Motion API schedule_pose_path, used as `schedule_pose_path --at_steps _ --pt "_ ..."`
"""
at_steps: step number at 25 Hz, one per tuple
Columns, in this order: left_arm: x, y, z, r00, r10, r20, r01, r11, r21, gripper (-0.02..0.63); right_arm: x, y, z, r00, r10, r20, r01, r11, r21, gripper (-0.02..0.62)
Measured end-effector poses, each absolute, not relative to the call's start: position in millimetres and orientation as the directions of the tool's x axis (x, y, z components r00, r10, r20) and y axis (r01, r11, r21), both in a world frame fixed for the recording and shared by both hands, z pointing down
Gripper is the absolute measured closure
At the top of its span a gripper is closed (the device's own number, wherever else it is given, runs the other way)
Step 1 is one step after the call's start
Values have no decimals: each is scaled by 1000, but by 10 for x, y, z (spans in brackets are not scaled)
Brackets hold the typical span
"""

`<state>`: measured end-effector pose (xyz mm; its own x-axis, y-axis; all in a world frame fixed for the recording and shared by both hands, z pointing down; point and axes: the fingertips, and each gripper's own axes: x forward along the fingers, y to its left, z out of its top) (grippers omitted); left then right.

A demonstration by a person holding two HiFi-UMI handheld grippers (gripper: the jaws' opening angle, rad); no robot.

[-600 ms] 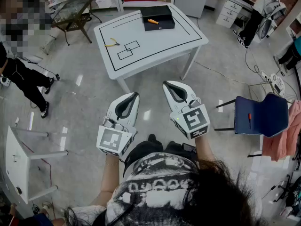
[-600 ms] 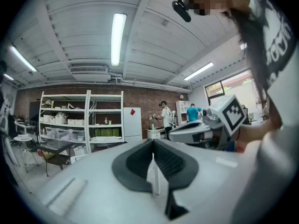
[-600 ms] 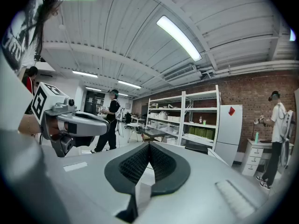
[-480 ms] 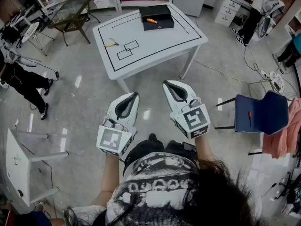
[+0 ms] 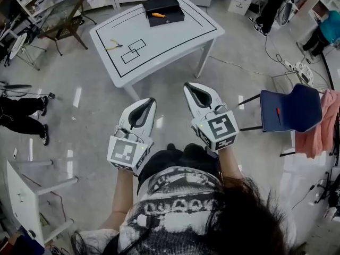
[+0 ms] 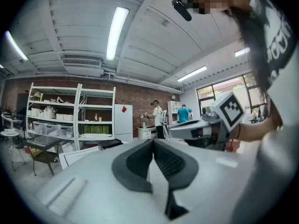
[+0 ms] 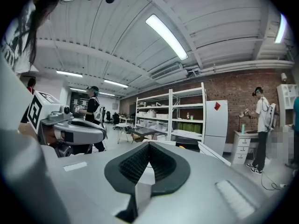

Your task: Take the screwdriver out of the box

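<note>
Left hand-held gripper [image 5: 150, 100], right hand-held gripper [image 5: 187, 85] closed; screwdriver [image 5: 158, 15] inside black box [image 5: 172, 19]

The table [image 5: 170, 41] is set at twelve o'clock from the two grippers, well apart from them. The box [image 5: 166, 5] is placed at the table's far edge, with the screwdriver [image 5: 158, 15] laid in it. The pliers [image 5: 112, 46] are found on the tabletop at eight o'clock from the box. The left gripper [image 5: 150, 100] and the right gripper [image 5: 187, 87] are held side by side, with a chair [image 5: 289, 110] stood at three o'clock.
</note>
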<state>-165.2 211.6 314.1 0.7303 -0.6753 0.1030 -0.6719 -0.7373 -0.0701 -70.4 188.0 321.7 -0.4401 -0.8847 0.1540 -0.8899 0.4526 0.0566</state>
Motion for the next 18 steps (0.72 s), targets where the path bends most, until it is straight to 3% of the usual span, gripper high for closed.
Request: schedule_pose_path --at_steps 18 --pt "-1617 1539 3309 738 -664 122 -666 -746 -28 606 -589 1318 3372 -424 -884 196 -898 439 35 594"
